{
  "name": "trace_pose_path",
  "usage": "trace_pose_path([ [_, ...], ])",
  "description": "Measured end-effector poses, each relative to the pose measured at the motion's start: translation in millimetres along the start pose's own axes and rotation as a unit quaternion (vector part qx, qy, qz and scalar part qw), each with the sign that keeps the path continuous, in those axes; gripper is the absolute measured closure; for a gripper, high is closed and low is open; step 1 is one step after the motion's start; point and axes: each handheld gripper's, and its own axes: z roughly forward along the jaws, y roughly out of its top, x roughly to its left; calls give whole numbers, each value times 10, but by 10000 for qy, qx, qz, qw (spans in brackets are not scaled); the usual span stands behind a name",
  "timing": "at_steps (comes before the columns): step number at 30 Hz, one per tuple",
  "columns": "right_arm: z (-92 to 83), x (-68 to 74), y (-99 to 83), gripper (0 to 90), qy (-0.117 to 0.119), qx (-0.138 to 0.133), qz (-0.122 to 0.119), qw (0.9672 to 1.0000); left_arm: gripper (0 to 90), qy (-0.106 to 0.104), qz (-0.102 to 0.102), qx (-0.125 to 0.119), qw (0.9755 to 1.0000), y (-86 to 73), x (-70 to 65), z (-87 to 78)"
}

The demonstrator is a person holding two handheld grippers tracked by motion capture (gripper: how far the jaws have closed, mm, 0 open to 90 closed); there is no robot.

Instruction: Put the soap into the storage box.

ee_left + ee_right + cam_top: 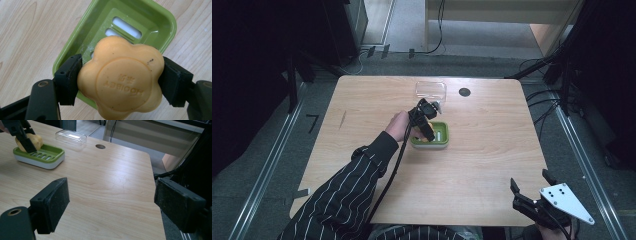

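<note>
Left gripper clamps our one orange flower-shaped soap by its sides, tilted over the near end of the single green soap dish mid-table, likely for placing. One clear lid sits toward the far edge. Right gripper idles open at the near right corner.

light wooden table on grey carpet floor, dark surroundings, cables at right
</note>
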Motion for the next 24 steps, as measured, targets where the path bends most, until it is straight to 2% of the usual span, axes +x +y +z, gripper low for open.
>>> trace_pose_path([
  [14,-6,0,-3,134,-2,5,-10,10000,277,30,5,-37,10000,54,-3,88],
  [24,-19,4,-5,134,-23,8,-20,10000,277,38,-16,23,10000,69,21,142],
])
